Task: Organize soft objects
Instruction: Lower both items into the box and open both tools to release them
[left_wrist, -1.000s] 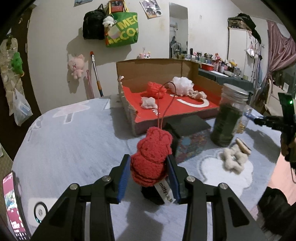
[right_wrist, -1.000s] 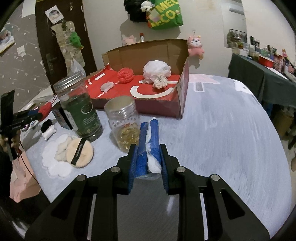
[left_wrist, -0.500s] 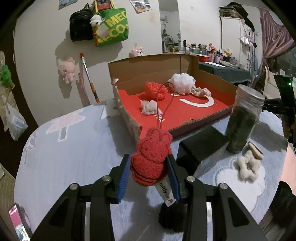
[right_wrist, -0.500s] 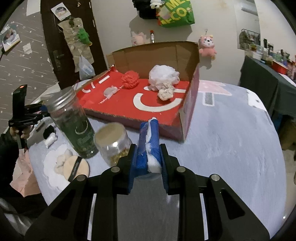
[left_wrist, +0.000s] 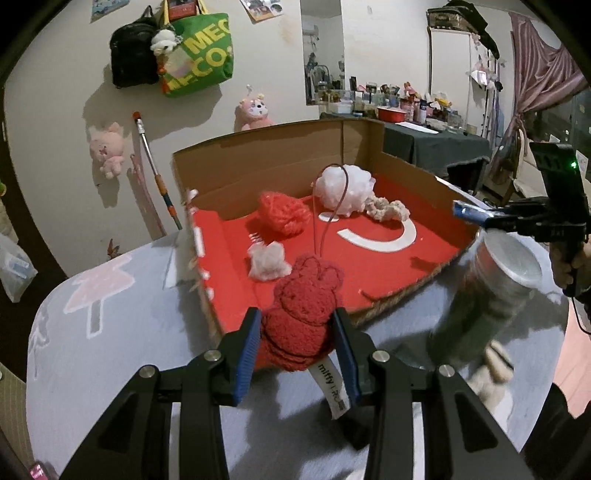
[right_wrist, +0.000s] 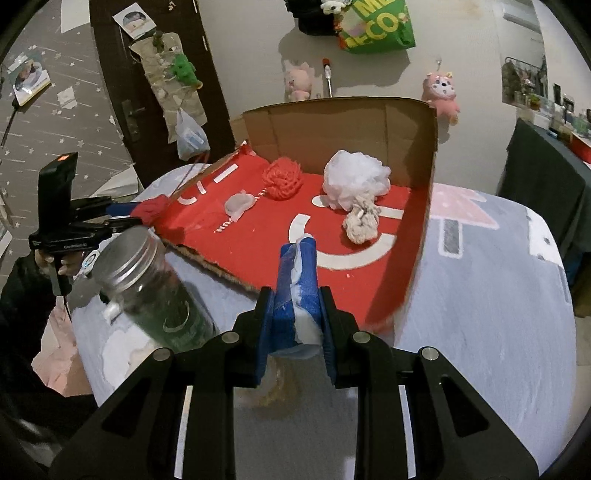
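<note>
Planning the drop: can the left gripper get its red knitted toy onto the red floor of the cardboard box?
Probably yes. The left gripper holds the red knitted toy at the cardboard box's low open edge; bare red floor lies ahead.

It was a lived-in home room: a green tote bag (left_wrist: 197, 55) and pink plush toys (left_wrist: 107, 147) hung on the wall, a curtain (left_wrist: 539, 70) draped one side, and a side table (left_wrist: 436, 144) stood crowded with bottles.

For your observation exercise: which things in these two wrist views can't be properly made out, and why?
- Left view: dark glass jar with metal lid, motion-blurred; cream fluffy item half hidden behind it.
- Right view: white soft wad in right claw, squashed between blue pads; identity unclear.
</note>
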